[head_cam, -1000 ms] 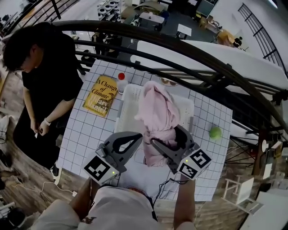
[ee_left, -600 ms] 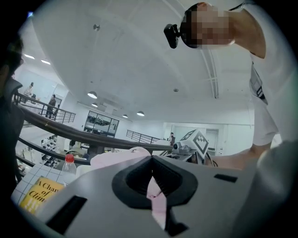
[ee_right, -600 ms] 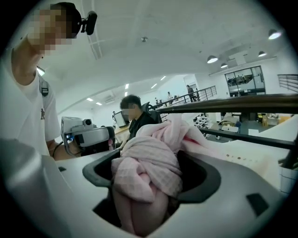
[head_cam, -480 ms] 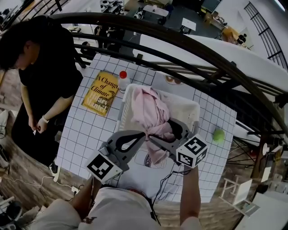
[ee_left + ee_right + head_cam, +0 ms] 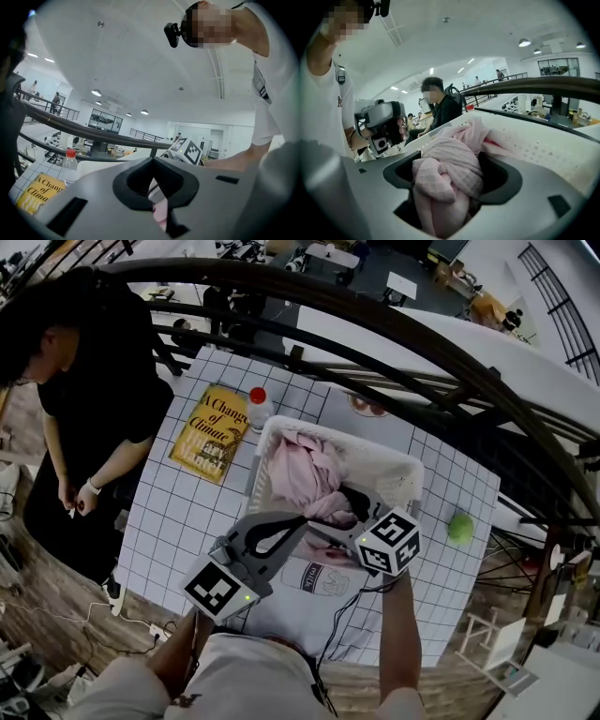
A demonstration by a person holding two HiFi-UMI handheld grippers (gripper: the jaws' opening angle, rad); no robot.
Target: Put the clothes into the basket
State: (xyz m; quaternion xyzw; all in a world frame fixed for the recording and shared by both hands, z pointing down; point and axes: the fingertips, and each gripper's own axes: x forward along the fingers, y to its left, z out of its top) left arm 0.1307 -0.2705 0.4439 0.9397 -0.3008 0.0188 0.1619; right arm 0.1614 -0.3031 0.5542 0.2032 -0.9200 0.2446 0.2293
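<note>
The white basket (image 5: 398,465) lies directly beneath and ahead of your right gripper (image 5: 330,510). The pink garment (image 5: 305,470) now sits largely inside it, whereas a second ago it hung above the rim. Your right jaws stand wide, clamped on its bunched end. Your left gripper (image 5: 302,519), alongside, has its jaws together.

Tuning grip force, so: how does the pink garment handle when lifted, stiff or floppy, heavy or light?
Probably floppy: the pink garment bunches in folds in the right gripper and slumps into the basket. Likely light, since one pinch on a bunch seems to carry it. Its textured weave looks unlikely to slip.
</note>
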